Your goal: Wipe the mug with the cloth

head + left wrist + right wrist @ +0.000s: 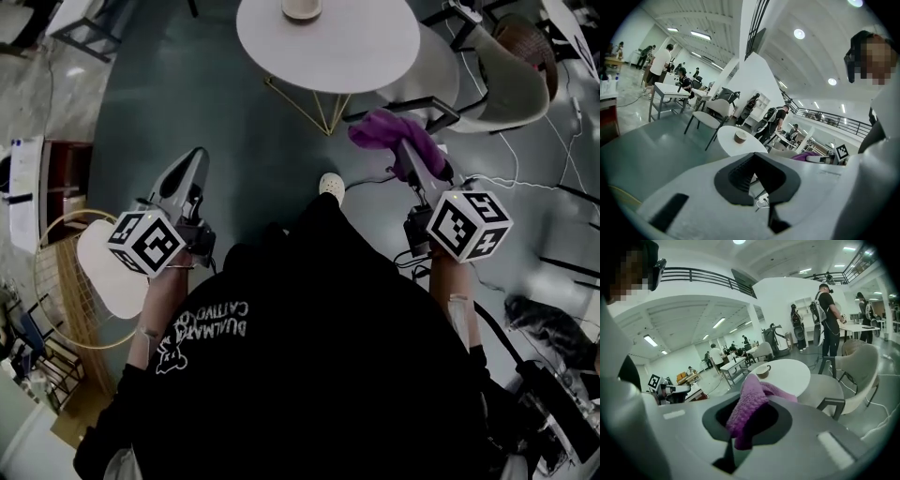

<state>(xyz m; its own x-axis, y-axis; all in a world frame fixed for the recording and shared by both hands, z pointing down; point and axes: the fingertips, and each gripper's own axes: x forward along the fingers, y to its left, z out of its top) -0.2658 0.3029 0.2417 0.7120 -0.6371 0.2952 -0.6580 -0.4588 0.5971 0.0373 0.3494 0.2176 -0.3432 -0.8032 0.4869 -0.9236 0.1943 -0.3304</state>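
A: Where is the small pale mug (302,7)?

B: Top centre of the head view, upright on the far part of the round white surface (366,52), with nothing touching it. It is well apart from both tools.

A: And the fuzzy purple cloth (386,129)?

B: It is pinched in the right hand-held gripper (405,155), right of centre in that view. The right gripper view shows the jaws closed on it, with a fold bunched between the pads and the rest flopping over the tips.

A: The other one?

B: The left hand-held gripper (195,157), left of centre, has its jaws together with nothing between them.

A: Which way does the mug lie from the cloth?

B: Ahead, toward the upper left in the head view. In the right gripper view it sits just above the cloth's top, nearly on the line the jaws point along, with its handle turned to the frame's right. From the left hand-held gripper it lies ahead and toward the upper right.

A: Which is nearer?

B: There's little in it, though I'd judge the right one slightly nearer. My guess is that both must go forward past the surface's near rim. The empty one would steady the mug and the right would bring the cloth against its side.
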